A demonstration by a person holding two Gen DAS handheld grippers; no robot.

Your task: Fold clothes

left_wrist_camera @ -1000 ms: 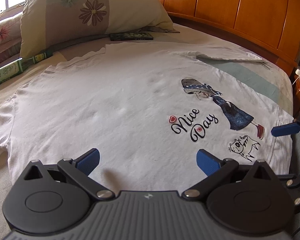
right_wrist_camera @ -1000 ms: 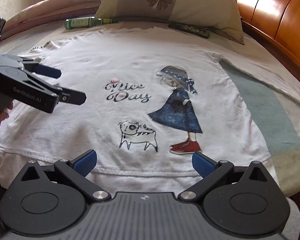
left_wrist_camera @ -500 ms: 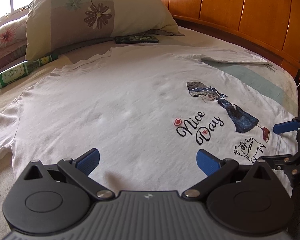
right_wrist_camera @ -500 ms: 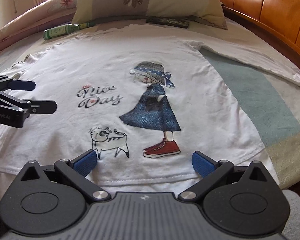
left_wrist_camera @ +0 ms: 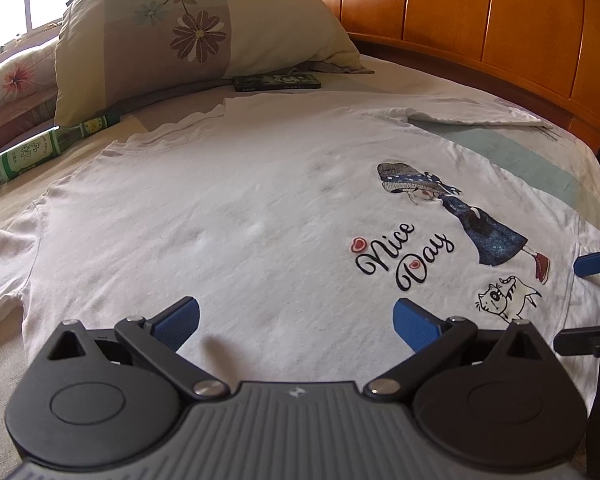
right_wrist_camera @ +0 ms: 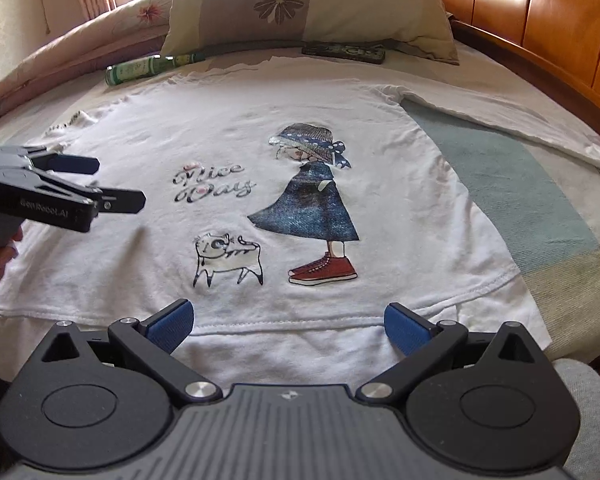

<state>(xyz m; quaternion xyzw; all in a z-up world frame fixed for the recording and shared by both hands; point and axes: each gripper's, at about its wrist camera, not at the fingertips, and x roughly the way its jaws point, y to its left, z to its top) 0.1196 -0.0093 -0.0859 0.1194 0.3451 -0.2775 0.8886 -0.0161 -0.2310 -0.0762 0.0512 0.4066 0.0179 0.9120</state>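
Garment under inspection: one white T-shirt point(right_wrist_camera: 300, 128), laid flat and print side up across the bed point(right_wrist_camera: 520, 184), with its hem point(right_wrist_camera: 260, 326) nearest the right wrist camera and running along the mattress edge. The print point(right_wrist_camera: 312, 200) shows a girl in a blue dress and red shoes, a small cat, and the words "Nice Day". One sleeve point(right_wrist_camera: 500, 120) extends toward the wooden headboard point(right_wrist_camera: 540, 12); the opposite sleeve point(left_wrist_camera: 4, 264), seen from the left wrist camera, lies at the far left and carries dark lettering, only partly legible. Left tongs point(left_wrist_camera: 296, 320) are spread wide, blue pads apart, hovering over the plain side of the shirt with no cloth between them. Right tongs point(right_wrist_camera: 288, 326) are likewise spread wide, positioned just over the hem, nothing pinched. The left tongs also appear in the right wrist view at the left edge point(right_wrist_camera: 112, 184), above the shirt, with part of a hand point(right_wrist_camera: 0, 256) on the grip. Beyond the shirt: a floral pillow point(right_wrist_camera: 312, 4), a green bottle point(right_wrist_camera: 148, 67) lying on its side near the collar, and a dark flat object point(right_wrist_camera: 344, 51) beside the pillow, type not determinable.
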